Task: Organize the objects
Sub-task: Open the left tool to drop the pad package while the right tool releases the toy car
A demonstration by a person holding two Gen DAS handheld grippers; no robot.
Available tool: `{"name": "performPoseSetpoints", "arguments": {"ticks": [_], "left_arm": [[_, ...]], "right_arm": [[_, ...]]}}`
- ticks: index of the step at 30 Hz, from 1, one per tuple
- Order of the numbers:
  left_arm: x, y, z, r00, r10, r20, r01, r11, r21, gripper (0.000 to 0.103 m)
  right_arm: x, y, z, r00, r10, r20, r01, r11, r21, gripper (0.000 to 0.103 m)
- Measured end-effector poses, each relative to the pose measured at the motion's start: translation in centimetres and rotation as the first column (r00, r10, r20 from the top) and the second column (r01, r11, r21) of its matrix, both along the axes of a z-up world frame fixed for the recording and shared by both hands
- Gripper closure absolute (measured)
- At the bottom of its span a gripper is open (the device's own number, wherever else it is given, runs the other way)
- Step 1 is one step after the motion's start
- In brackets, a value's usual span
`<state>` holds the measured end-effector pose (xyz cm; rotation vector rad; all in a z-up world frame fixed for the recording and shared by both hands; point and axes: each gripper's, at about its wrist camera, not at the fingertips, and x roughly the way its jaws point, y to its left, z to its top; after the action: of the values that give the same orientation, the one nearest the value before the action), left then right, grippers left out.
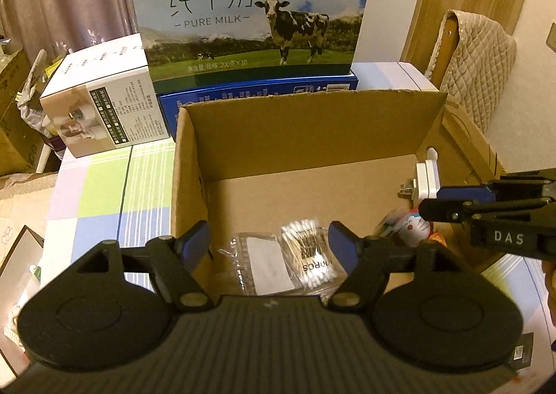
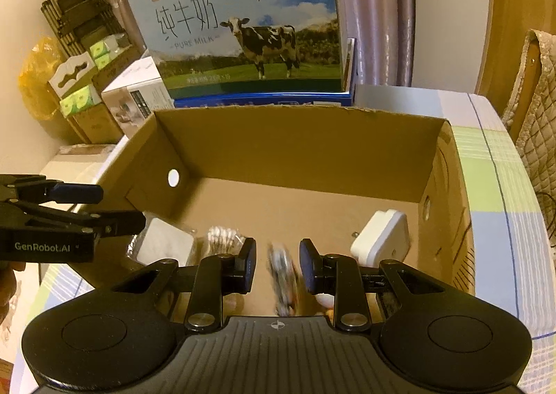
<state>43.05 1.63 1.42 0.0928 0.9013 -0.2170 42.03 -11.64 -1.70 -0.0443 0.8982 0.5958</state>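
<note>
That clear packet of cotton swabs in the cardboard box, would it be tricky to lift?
Probably light: the cotton swab packet holds only thin sticks. Its clear wrap looks glossy, so it may slip or crinkle between pads. It lies flat on the cardboard box floor, overlapping another clear packet, so getting under an edge could be awkward.

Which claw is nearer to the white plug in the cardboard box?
The right claw. It hangs over the box's right side, with the white plug lying just beyond its right finger. The left claw sits over the packet of cotton swabs, farther left in the box.
</note>
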Motion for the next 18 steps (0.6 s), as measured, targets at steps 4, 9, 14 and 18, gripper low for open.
{"name": "performPoseSetpoints", "arguments": {"ticks": [4,9,14,18], "left_arm": [[-0.4,0.2,0.3,1.000,0.000,0.004,0.000,1.000,-0.002,0.032],[-1.1,0.4,0.5,1.000,0.005,0.006,-0.005,1.000,-0.010,0.032],[-2.3,0.6,1.4,1.000,0.018,0.019,-0.017,0.999,-0.027,0.031],[-3.9,0.6,2.6,0.999,0.024,0.038,-0.022,0.999,-0.039,0.028]], "right_arm": [[-0.1,-0.2,0.2,1.000,-0.003,0.008,0.003,1.000,0.002,0.070],[-0.7,-0.3,0.7,1.000,0.003,0.016,-0.003,1.000,-0.021,0.069],[-1.7,-0.7,1.7,0.999,0.005,0.033,-0.004,0.999,-0.032,0.069],[-3.3,-1.5,3.0,0.999,0.006,0.048,-0.005,1.000,-0.026,0.069]]}}
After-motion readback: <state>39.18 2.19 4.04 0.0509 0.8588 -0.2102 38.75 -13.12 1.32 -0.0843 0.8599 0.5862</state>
